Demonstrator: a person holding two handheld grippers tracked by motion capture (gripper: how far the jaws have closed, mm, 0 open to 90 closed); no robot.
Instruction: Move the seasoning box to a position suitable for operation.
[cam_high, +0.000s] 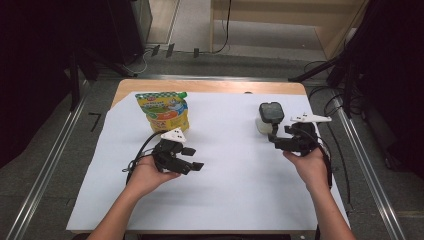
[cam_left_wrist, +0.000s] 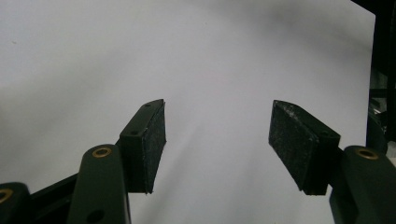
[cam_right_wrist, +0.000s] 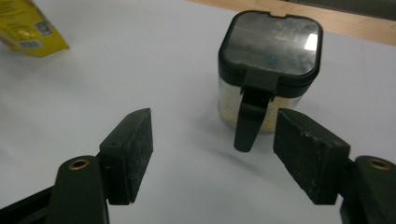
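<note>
**Jar approach under way, no grip made**

A wooden table (cam_high: 210, 86) covered by a white sheet (cam_high: 225, 175) stands in a dim room, with cables and rails on the floor around it. On the sheet's far right stands a small clear jar (cam_right_wrist: 270, 70) with a dark latched lid, upright, pale contents inside. The right gripper (cam_right_wrist: 212, 154) sits just short of it, jaws apart, nothing between them; the jar lies ahead of the pads, not touching either. The left gripper (cam_high: 192, 159) rests over bare sheet, jaws likewise apart and empty. A yellow pouch (cam_high: 163, 111) lies at the far left, untouched. Judgement: work is at an early stage; the jar is neither gripped nor opened, and closing in on it remains to be done.
</note>
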